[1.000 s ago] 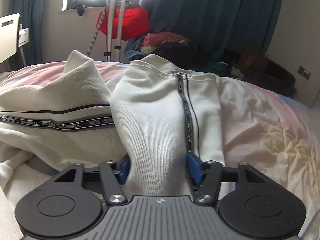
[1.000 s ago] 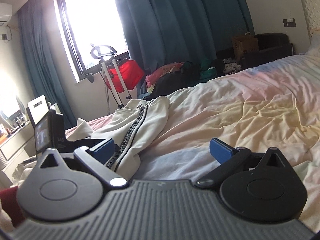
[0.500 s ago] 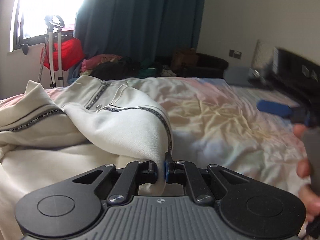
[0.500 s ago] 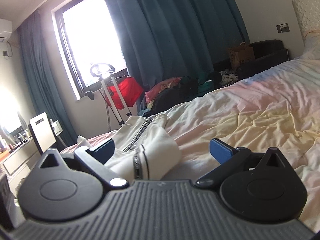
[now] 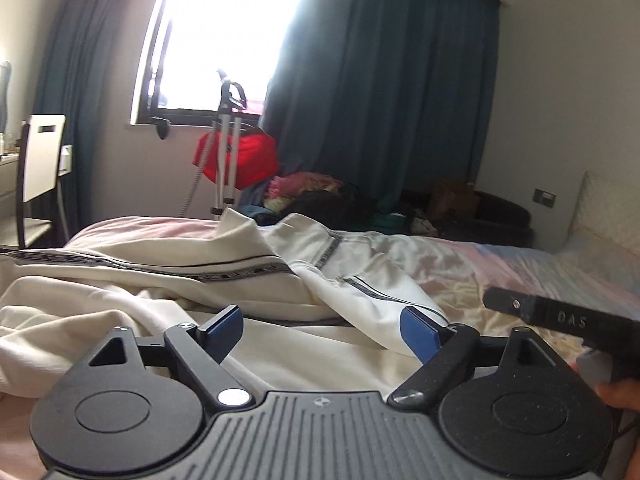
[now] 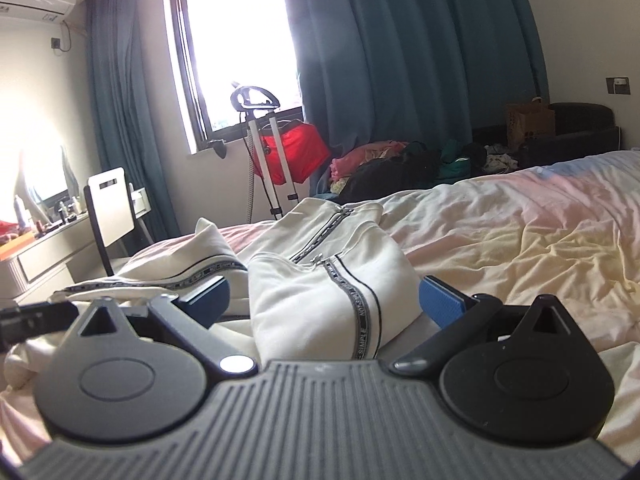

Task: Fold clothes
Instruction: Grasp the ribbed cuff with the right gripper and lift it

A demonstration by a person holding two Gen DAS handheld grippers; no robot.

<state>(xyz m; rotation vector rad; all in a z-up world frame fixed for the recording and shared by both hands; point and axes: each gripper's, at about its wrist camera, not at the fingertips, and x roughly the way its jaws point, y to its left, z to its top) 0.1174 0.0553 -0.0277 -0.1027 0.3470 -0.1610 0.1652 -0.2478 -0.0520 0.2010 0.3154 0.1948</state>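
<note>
Since a second ago, your left gripper (image 5: 320, 330) let go of the cream track jacket (image 5: 248, 276); both grippers stood spread, empty. Jacket lay on the bed (image 6: 500, 240), folded sleeve (image 6: 332, 292) at 12 o'clock of the right gripper (image 6: 322, 300). Risk: unpinned sleeve could slide open.

A cream-white garment (image 5: 224, 280), trimmed with dark lettered tape and thin black piping, lies rumpled across the near left part of a bed. One section is folded over on itself at the right, its rounded fold (image 6: 332, 292) bulging nearest, a zipper running along the tape.
</note>
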